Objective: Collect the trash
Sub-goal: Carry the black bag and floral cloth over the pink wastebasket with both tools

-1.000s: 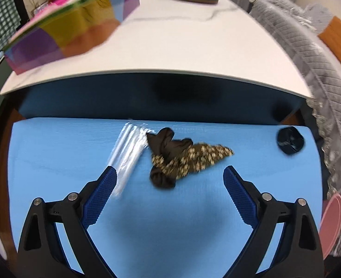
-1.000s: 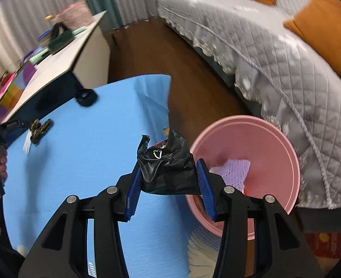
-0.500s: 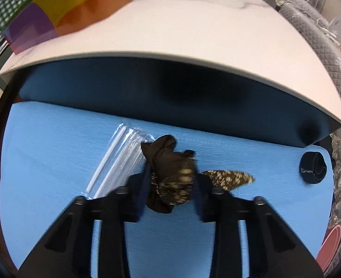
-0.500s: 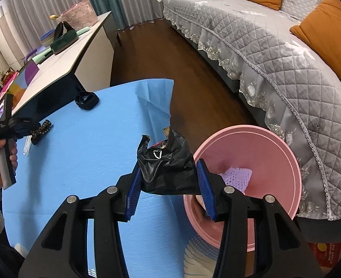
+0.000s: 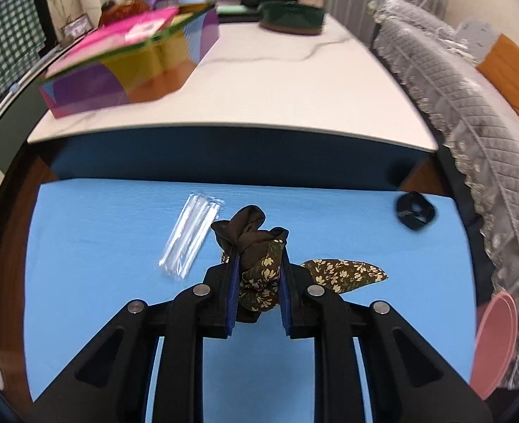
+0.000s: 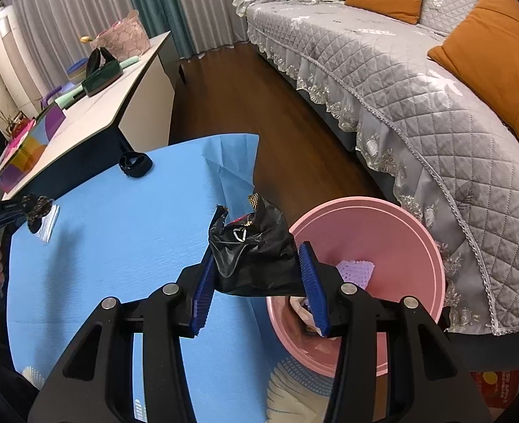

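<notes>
My left gripper (image 5: 257, 264) is shut on a brown flowered cloth (image 5: 259, 268), lifted above the blue table (image 5: 100, 264); a tail of the cloth (image 5: 344, 273) hangs to the right. A clear plastic wrapper (image 5: 190, 234) lies on the table just left of it. My right gripper (image 6: 259, 268) is shut on a crumpled black bag (image 6: 254, 250) at the table's right edge, beside the rim of a pink bin (image 6: 400, 232). The bin holds a lilac cloth (image 6: 356, 271) and other scraps. From the right wrist, the left gripper (image 6: 30, 208) with the cloth shows at far left.
A black ring-shaped band (image 5: 414, 209) lies near the blue table's far right corner. Behind stands a white-topped table (image 5: 277, 81) with a colourful box (image 5: 129, 63) and a dark green case (image 5: 291, 17). A grey quilted sofa (image 6: 418, 81) with orange cushions runs along the right.
My left gripper went from open around the flowered cloth to shut on it, then rose with it off the table. The right gripper kept its hold on the black bag beside the bin.
</notes>
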